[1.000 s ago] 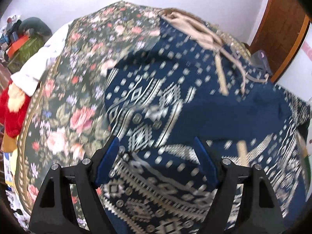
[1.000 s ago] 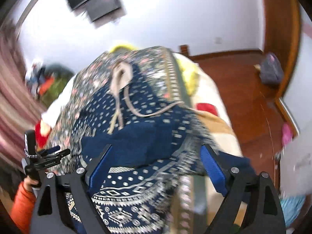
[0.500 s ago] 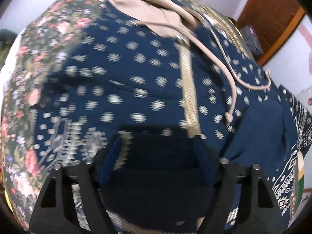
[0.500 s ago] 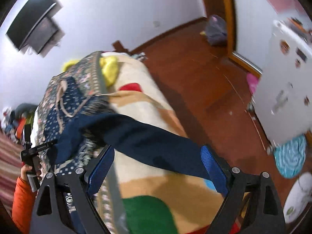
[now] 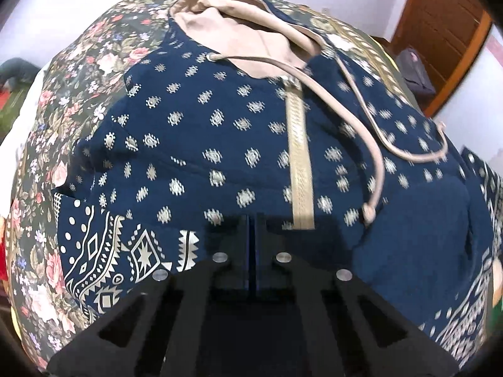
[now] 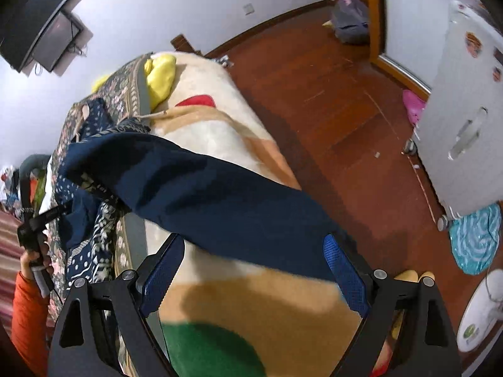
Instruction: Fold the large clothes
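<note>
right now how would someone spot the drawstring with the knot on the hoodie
Start at the bed with the floral cover, where the navy hoodie lies face up. From its tan-lined hood, two tan cords run down right of the gold zip. The one you want ends in a knot near the zip's bottom end; the other loops off to the right.

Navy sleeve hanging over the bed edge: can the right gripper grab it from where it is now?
Probably yes. The right gripper is open, and the navy sleeve stretches across just beyond its fingertips with nothing between; a short advance should bring it between the jaws.
</note>
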The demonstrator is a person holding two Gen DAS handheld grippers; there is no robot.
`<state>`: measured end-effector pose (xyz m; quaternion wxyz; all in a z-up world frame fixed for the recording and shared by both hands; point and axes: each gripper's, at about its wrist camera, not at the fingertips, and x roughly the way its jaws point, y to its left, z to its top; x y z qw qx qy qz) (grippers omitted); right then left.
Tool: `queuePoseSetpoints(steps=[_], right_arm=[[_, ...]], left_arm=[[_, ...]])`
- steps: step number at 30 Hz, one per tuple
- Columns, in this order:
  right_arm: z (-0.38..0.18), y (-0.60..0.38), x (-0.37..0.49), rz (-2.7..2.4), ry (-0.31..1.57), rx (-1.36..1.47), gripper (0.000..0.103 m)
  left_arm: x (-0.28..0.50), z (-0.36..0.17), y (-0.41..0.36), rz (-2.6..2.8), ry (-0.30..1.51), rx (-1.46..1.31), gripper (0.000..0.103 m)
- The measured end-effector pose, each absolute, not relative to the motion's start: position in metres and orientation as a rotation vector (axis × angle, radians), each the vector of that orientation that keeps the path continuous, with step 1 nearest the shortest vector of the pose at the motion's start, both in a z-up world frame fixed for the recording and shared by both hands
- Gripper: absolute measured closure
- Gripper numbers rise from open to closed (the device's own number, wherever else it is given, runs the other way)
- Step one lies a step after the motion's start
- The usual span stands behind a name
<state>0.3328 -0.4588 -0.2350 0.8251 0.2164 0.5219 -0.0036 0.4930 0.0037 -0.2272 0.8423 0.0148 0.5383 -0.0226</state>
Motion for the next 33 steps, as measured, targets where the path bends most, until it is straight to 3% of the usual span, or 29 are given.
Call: queuePoseSetpoints(steps=[6, 8, 9, 11, 12, 16, 18, 25, 33], right_arm=[[-0.252, -0.435, 0.374, 0.013, 1.153, 0.364, 0.014], [-0.253, -0.432, 0.384, 0.013, 1.138, 0.345, 0.014], [-0.252, -0.432, 0.387, 0.017, 1.130, 0.346, 0.015], [-0.253, -0.431, 0.395, 0.039, 1.115, 0.358, 0.028], [-0.254, -0.430, 0.399, 0.044, 1.115, 0.370, 0.042], [-0.251, -0.430, 0.406, 0.021, 1.083, 0.396, 0.077], [-0.240, -0.432, 0.405, 0.009, 1.025, 0.412, 0.086], [-0.164, -0.422, 0.407, 0.010, 0.776, 0.376, 0.092], [-0.081, -0.321, 0.418, 0.276, 0.621, 0.313, 0.092]], left_arm=[[0.491, -0.210, -0.010, -0.037, 1.085, 0.096, 0.101], [0.480, -0.194, -0.015, -0.086, 1.051, 0.090, 0.097], [0.476, -0.188, -0.016, -0.102, 1.041, 0.090, 0.090], [0.461, -0.175, -0.017, -0.127, 1.019, 0.097, 0.071], [0.455, -0.171, -0.015, -0.133, 1.010, 0.098, 0.059], [0.430, -0.166, -0.004, -0.166, 1.021, 0.049, 0.056], [0.423, -0.169, 0.002, -0.173, 1.047, 0.012, 0.056], [0.404, -0.174, 0.030, -0.121, 1.052, -0.044, 0.056], [0.380, -0.155, 0.072, -0.082, 0.996, -0.113, 0.055]])
